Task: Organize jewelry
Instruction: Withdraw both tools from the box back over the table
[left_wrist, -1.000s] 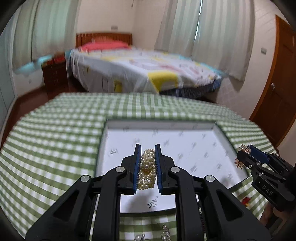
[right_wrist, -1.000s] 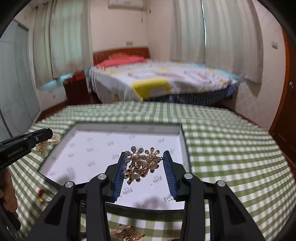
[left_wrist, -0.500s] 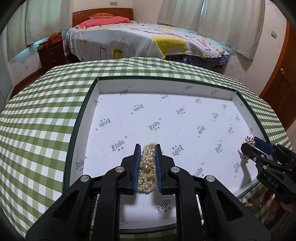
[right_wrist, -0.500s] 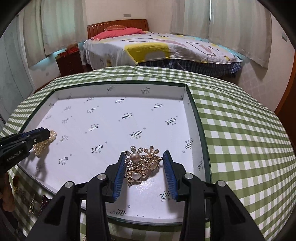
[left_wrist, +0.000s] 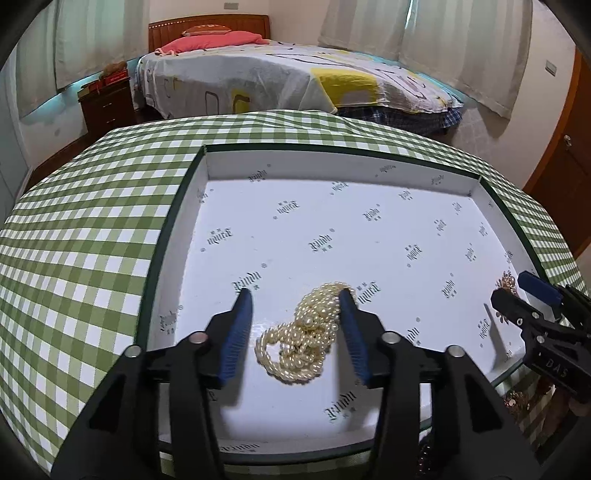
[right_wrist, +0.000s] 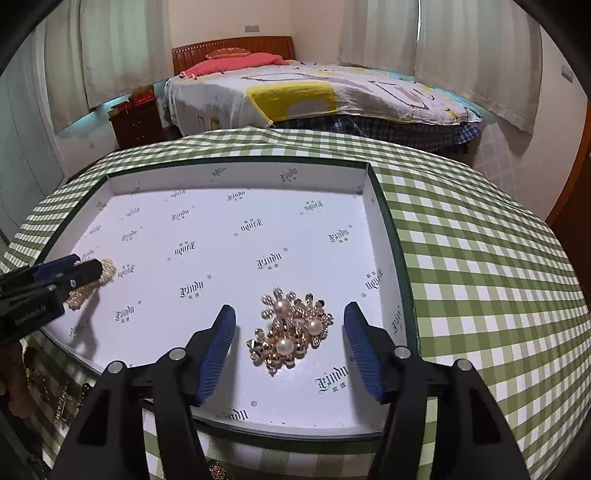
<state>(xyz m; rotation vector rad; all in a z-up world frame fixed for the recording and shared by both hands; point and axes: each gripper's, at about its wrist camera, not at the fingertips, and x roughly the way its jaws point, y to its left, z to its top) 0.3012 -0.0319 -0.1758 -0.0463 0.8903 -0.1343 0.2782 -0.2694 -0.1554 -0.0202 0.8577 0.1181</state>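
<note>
My left claw (left_wrist: 295, 317) is opening over the white box (left_wrist: 199, 192) on the checked table (left_wrist: 81, 229), the pearl strand (left_wrist: 301, 339) lying at lower centre of frame, brushing one pad. My right claw (right_wrist: 290, 332) opens too, gold flower brooch (right_wrist: 291, 332) loose between its pads.

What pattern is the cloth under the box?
Green-and-white gingham check on the tablecloth; clearest in the right wrist view, beside the box.

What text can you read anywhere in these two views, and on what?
"Xindu": repeated print on the white box lining; the small characters beneath are unreadable.
"DAS": right gripper, in the left view.
Left gripper body lettering: too blurred.
</note>
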